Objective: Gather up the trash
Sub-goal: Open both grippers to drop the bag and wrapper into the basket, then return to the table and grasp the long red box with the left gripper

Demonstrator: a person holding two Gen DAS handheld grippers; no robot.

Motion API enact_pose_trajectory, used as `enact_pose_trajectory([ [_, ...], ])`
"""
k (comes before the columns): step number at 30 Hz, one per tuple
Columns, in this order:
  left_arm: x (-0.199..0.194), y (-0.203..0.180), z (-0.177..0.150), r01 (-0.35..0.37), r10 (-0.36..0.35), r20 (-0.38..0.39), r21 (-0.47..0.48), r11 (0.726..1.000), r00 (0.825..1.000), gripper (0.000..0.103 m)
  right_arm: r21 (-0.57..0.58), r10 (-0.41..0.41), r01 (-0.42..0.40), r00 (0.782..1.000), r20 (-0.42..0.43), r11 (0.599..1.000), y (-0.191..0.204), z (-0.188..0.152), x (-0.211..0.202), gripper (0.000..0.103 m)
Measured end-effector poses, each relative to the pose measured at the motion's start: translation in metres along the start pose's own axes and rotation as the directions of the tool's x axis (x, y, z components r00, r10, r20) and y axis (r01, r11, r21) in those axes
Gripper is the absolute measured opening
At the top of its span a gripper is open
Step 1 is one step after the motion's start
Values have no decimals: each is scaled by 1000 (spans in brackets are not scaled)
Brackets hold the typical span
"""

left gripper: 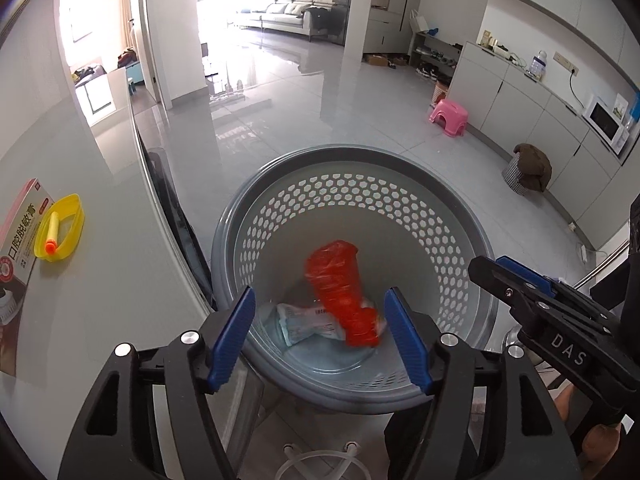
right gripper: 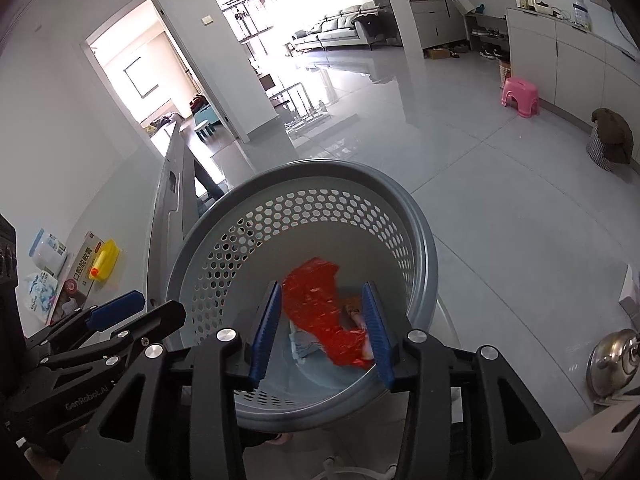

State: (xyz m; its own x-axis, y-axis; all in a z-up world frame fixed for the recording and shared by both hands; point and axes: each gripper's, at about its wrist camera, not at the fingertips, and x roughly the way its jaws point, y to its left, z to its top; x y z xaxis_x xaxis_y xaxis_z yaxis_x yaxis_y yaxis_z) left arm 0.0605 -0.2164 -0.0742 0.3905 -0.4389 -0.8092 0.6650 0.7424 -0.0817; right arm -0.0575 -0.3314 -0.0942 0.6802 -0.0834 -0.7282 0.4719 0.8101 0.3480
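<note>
A grey perforated waste basket (left gripper: 280,184) stands on the floor beside the table; it also shows in the right wrist view (right gripper: 420,240). Inside it lie a crumpled red plastic bag (left gripper: 340,284) (right gripper: 316,304) and a pale printed wrapper (left gripper: 308,320) (right gripper: 304,344). My left gripper (left gripper: 320,336) hangs open and empty over the basket mouth. My right gripper (right gripper: 322,332) is also open and empty above the basket, and shows at the right of the left wrist view (left gripper: 520,276). The red bag looks blurred, below both jaws and touching neither.
On the grey table (left gripper: 100,280) at the left lie a pink box (left gripper: 20,240), a yellow lid with a foam dart (left gripper: 60,228), and white packets (right gripper: 44,272). A pink stool (left gripper: 448,116), a covered basket (left gripper: 528,168) and cabinets stand at the far right. A steel pot lid (right gripper: 612,360) is near right.
</note>
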Motion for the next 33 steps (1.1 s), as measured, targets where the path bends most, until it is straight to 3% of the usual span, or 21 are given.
enact_pose_trajectory([
  [6,-3,5,-2,-1,1,2,-12,1000,1000,69,-7,13,-13,1000,9,1000,4,-2,-5,50],
  [11,-10,9,-4,-11,11,12,-29,1000,1000,70,-16,31,-31,999,12,999,10,-3,-9,50],
  [22,-47,27,-19,-56,60,71,-54,997,996,76,-69,98,-97,995,15,993,43,-6,-12,66],
  [33,-94,107,-34,-163,187,127,-177,971,974,85,-193,148,-152,988,-37,969,111,-9,7,72],
])
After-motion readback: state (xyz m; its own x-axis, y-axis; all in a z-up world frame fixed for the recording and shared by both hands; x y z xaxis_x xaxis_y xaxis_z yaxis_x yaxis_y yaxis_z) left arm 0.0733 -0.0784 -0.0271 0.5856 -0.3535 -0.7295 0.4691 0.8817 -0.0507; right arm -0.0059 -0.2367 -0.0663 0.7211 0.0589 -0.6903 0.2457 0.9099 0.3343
